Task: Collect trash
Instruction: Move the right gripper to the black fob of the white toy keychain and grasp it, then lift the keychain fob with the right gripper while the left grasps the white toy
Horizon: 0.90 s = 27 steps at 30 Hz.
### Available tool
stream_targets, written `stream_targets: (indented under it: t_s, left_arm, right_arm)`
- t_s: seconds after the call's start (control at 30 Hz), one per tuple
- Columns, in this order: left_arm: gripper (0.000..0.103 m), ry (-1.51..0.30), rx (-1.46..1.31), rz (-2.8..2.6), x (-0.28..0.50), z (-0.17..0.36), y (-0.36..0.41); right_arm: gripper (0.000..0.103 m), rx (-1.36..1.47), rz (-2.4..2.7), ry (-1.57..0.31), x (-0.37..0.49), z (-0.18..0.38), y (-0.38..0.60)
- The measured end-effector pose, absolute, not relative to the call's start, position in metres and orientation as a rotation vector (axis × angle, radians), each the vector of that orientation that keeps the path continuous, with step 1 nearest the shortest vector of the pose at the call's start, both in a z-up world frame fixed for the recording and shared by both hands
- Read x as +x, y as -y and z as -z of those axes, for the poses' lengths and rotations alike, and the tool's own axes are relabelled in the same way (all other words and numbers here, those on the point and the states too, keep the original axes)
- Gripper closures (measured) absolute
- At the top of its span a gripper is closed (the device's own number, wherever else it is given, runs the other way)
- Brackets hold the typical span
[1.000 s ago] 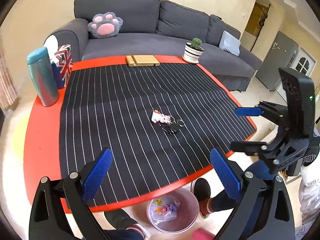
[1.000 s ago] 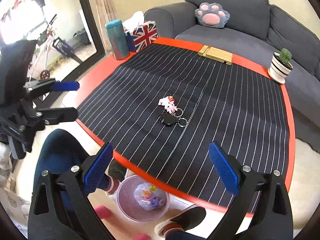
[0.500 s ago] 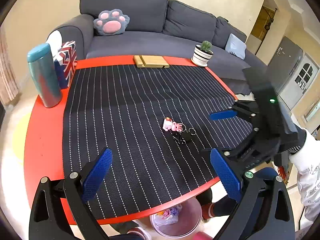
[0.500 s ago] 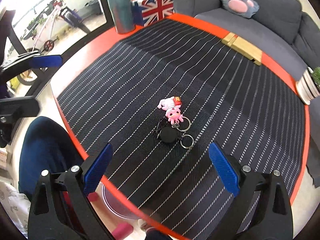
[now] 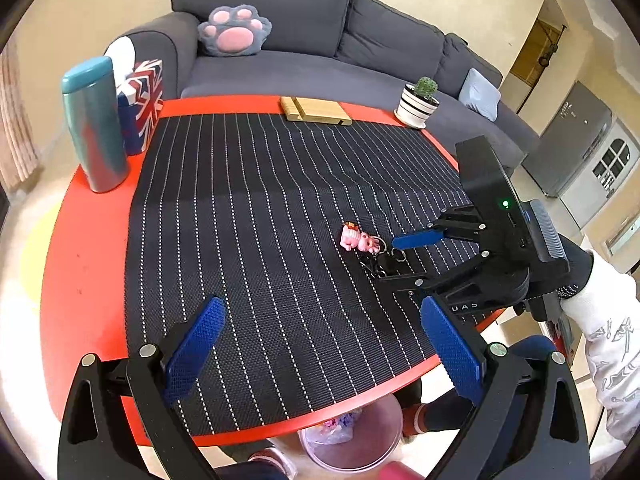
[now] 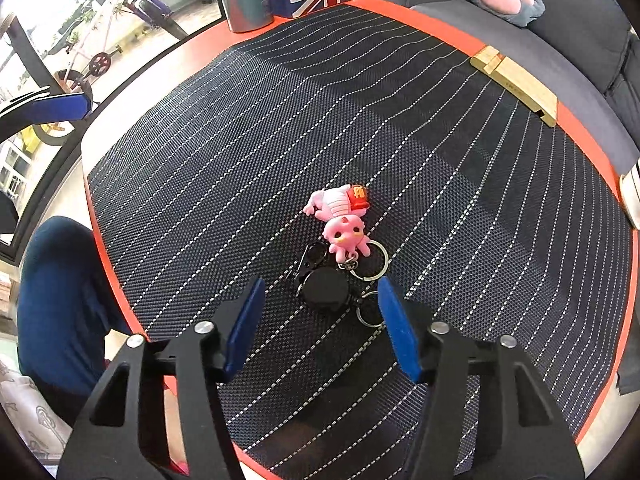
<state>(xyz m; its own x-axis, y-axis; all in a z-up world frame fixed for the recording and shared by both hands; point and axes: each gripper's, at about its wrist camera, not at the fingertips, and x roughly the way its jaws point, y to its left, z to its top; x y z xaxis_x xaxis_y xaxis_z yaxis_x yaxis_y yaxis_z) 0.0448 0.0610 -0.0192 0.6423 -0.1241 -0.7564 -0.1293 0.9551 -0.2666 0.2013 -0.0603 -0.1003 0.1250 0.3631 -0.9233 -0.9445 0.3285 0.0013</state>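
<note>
Near edge of table: the left gripper [image 5: 320, 352] is hanging above the front part of the striped mat [image 5: 248, 240], tilted downward, fingers spread wide, nothing between them. Below the table [image 5: 84, 264] rim, a pinkish waste bin [image 5: 352, 444] is standing on the floor with some colourful scraps inside; the person's dark-trousered knee [image 6: 60, 300] is showing beside it.

Mid-table: the right gripper [image 6: 320, 320] is pointing steeply down at the mat, held by a gloved hand [image 5: 576, 276] with a white patterned sleeve [image 5: 612, 344] coming in from the right side. Its jaws are closing. The black round reel [image 6: 324, 288] of the keychain is lying between the blue pads [image 6: 244, 320], but the pads are not yet pressing it; gaps are showing on both sides.

The keychain is lying flat near the mat's centre: black reel nearest the gripper, metal rings [image 6: 372, 264] beside it, pink figure [image 6: 340, 220] just beyond, touching the rings.

Far side: a wooden stand [image 5: 316, 110] is sitting at the mat's back edge, a potted cactus [image 5: 420, 100] to its right, a teal tumbler [image 5: 94, 124] and a Union Jack box [image 5: 142, 100] at the left. Grey sofa [image 5: 320, 40] with a paw cushion [image 5: 234, 32] is standing behind the table.
</note>
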Motion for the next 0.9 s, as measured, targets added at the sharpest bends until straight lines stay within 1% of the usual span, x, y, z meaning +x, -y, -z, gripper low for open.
stream_targets:
  t_s: [0.1,0.27,0.37,0.4,0.5,0.53,0.9]
  left_arm:
    - [0.008,-0.881,-0.317,-0.002,0.044,0.022,-0.061]
    - [0.008,-0.884,-0.322,0.001,0.045,0.024,-0.061]
    - [0.008,-0.887,-0.323,-0.001,0.044,0.025,-0.061]
    - [0.008,-0.887,-0.324,-0.001,0.044,0.025,-0.061]
    - [0.008,-0.889,-0.325,0.0,0.044,0.026,-0.06]
    - [0.008,-0.889,-0.325,0.0,0.044,0.027,-0.06]
    - [0.008,-0.891,-0.32,0.012,0.05,0.027,-0.056]
  right_arm:
    - [0.056,-0.735,-1.085,-1.013,0.2,0.102,0.059]
    - [0.059,-0.742,-1.091,-1.004,0.199,0.104,0.057]
    - [0.064,-0.75,-1.085,-0.996,0.198,0.104,0.057]
    - [0.068,-0.75,-1.084,-0.995,0.198,0.104,0.057]
    - [0.072,-0.75,-1.08,-0.994,0.198,0.103,0.058]
    - [0.076,-0.751,-1.081,-0.997,0.198,0.104,0.058]
    - [0.077,-0.694,-1.056,-0.975,0.197,0.093,0.073]
